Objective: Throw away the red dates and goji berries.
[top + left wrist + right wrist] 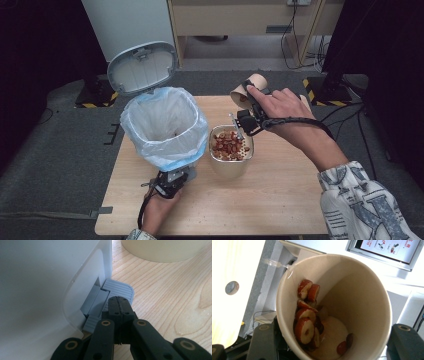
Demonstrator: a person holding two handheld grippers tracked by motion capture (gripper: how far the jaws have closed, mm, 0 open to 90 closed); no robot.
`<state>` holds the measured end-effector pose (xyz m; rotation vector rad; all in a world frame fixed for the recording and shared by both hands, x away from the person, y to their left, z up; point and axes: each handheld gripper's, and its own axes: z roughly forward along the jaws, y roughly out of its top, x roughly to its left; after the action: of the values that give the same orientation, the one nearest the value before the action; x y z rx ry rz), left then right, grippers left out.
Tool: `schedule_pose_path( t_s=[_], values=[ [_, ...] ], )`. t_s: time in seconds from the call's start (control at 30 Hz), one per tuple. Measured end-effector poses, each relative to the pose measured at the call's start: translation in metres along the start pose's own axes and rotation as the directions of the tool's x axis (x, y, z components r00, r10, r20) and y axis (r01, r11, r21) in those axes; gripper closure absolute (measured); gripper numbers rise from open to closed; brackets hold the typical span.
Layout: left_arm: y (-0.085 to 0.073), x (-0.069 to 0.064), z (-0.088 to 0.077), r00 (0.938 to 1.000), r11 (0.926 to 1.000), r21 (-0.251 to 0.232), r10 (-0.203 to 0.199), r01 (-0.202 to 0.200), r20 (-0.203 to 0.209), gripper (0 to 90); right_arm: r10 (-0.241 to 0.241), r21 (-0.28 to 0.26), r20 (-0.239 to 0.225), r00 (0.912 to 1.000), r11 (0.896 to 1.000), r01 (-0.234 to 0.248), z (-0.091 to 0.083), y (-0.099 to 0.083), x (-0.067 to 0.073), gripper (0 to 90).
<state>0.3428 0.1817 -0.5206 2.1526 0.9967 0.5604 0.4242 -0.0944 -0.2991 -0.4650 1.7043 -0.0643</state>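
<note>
**benchnoob:** So what's in hand here? I see the right gripper (pixel 248 101) up over the far-right part of the bench (pixel 280 200), jaws clamped on a paper cup (pixel 334 307) that's tipped on its side, mouth facing down toward the tub (pixel 231 152) of dried red fruit slices (pixel 229 144) in the middle.

**pedalpusher:** Yep — and a few slices (pixel 306 322) cling to the cup's inside wall. That cup is light, thin paper, so I'd guess it dents easily; squeeze it mid-wall only as hard as needed, never at the rim. The slices look a bit sticky, so a tap or shake may be needed to free them.

**benchnoob:** And the left gripper (pixel 119 305)?

**pedalpusher:** Jaws fully closed with nothing between them, tips pressing the grey pedal (pixel 120 290) at the near foot of the white bin (pixel 165 127). Lid (pixel 143 67) stands up at the far side, bag liner (pixel 150 145) open. The bin is probably light plastic and could skid if the push goes sideways.

**benchnoob:** Room to move?

**pedalpusher:** Tight in the middle — bin and tub sit just beside each other, so swinging the cup left means clearing the tub's rim and the liner's edge. The near-right bench is bare wood, and the tub is well in from every edge.
</note>
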Motion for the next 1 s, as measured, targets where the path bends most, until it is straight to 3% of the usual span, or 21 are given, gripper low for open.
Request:
schedule_pose_path(
  t_s=[0.9, 1.0],
  values=[
    [0.0, 0.0, 0.0, 1.0, 1.0, 0.0, -0.001, 0.001, 0.0, 89.5, -0.025, 0.017, 0.009, 0.9996, 1.0, 0.025, 0.0, 0.001, -0.001, 37.3],
    [0.0, 0.0, 0.0, 1.0, 1.0, 0.001, -0.001, 0.001, 0.0, 89.5, -0.068, 0.045, 0.025, 0.9974, 0.997, 0.067, 0.007, 0.011, 0.008, 38.2]
  ],
)
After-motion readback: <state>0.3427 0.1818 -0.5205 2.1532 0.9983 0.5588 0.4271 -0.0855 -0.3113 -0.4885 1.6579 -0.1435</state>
